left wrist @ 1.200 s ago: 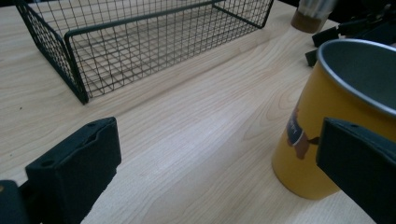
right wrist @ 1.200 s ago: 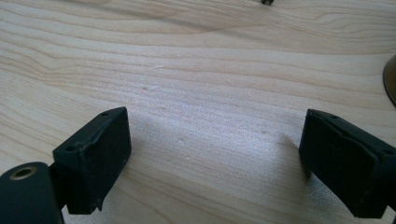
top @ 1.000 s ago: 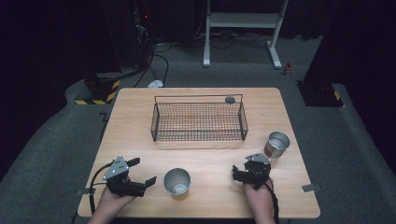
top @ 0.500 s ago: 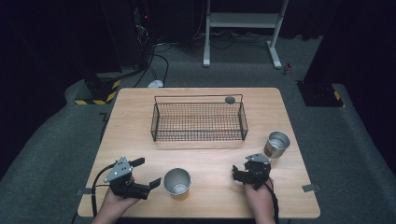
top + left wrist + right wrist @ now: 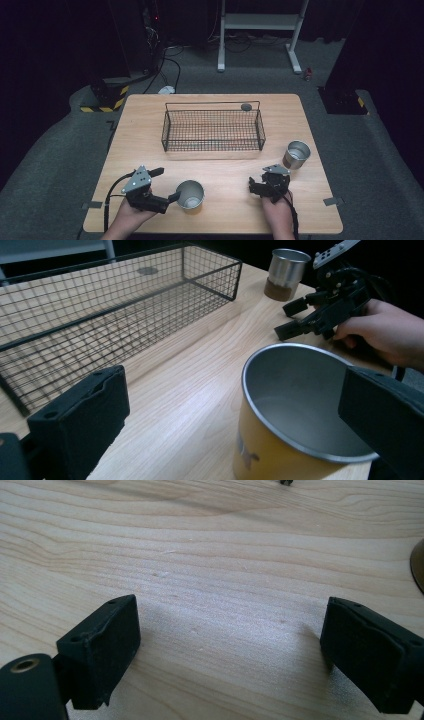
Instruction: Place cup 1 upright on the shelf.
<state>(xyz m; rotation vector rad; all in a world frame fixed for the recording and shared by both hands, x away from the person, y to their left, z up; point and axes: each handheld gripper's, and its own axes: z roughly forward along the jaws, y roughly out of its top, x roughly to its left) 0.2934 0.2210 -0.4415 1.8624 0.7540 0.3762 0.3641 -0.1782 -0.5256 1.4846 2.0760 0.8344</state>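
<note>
A steel cup [image 5: 190,194] with a yellow outside stands near the table's front edge; the left gripper view shows its open mouth [image 5: 300,405] close up. My left gripper [image 5: 166,185] lies just left of it, open, with the cup at the tip of one jaw and nothing clamped [image 5: 232,430]. My right gripper [image 5: 253,185] rests open on bare wood at the front right [image 5: 230,645]. A second steel cup [image 5: 297,154] stands just beyond it, also seen far off [image 5: 286,267].
A black wire basket [image 5: 212,130] sits on the middle of the wooden table [image 5: 145,125], close ahead in the left gripper view [image 5: 100,305]. A small grey disc [image 5: 246,106] lies behind it. Dark floor surrounds the table.
My left gripper has slid a little to the right, closer to the yellow cup. The right gripper and both cups have stayed put.
</note>
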